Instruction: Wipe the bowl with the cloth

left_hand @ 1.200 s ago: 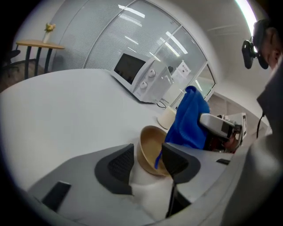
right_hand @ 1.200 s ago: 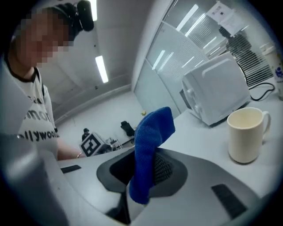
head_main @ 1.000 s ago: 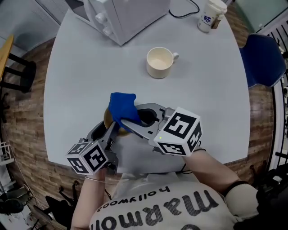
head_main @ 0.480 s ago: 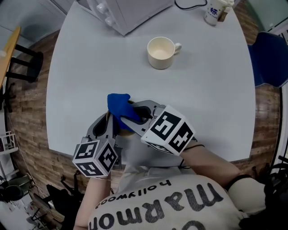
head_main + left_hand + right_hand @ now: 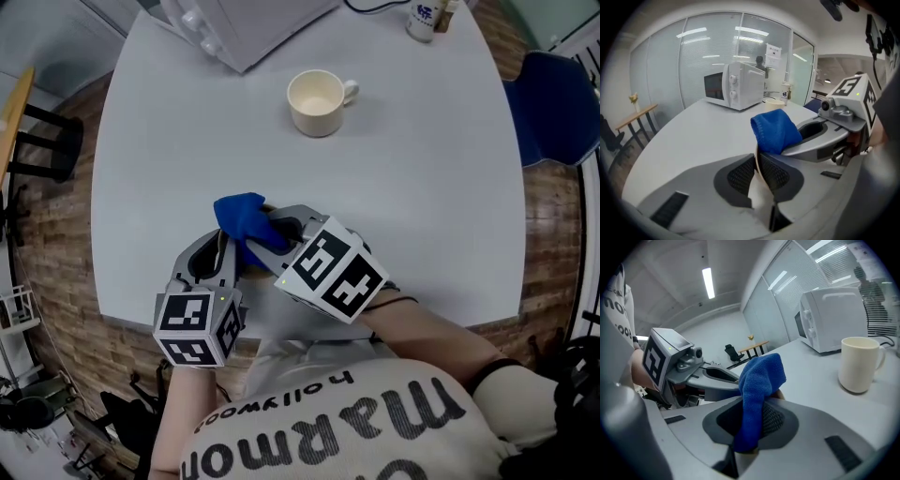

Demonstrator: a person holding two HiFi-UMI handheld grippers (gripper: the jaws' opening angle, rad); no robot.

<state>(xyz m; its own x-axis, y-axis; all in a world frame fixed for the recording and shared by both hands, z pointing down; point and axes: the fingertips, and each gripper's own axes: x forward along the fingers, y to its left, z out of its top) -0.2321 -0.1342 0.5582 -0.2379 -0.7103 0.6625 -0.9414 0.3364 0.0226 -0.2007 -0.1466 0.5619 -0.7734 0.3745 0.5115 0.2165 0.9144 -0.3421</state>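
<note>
The small, thin-walled tan bowl is sitting near the near edge of the pale grey table, a little left of the middle. In the head view it is mostly hidden under the two tools. The left gripper is pinching its rim: the jaws are standing narrow, one pad on each side of the thin wall. They have just been opening a touch, with the rim between them, so that hold is probably the weak point of this step. It should be firmed before any real rubbing pressure goes on.

The right gripper is coming in from the right and is clamping the folded blue microfibre cloth. A soft bunch of cloth is standing out past the fingertips and lying against the bowl's far side, just beyond the left gripper's pads.

The wiping seems to be under way or just starting. To do it well, the person should be pressing only that free bunch of cloth against the bowl, never the hard jaw tips. The cloth should be sweeping along the curve of the wall in short arcs. The left tool should be bracing against each stroke and rolling the bowl to bring up unwiped parts.

The cream ceramic mug and the white microwave oven are standing well apart on the far side, so neither is crowding the work.
</note>
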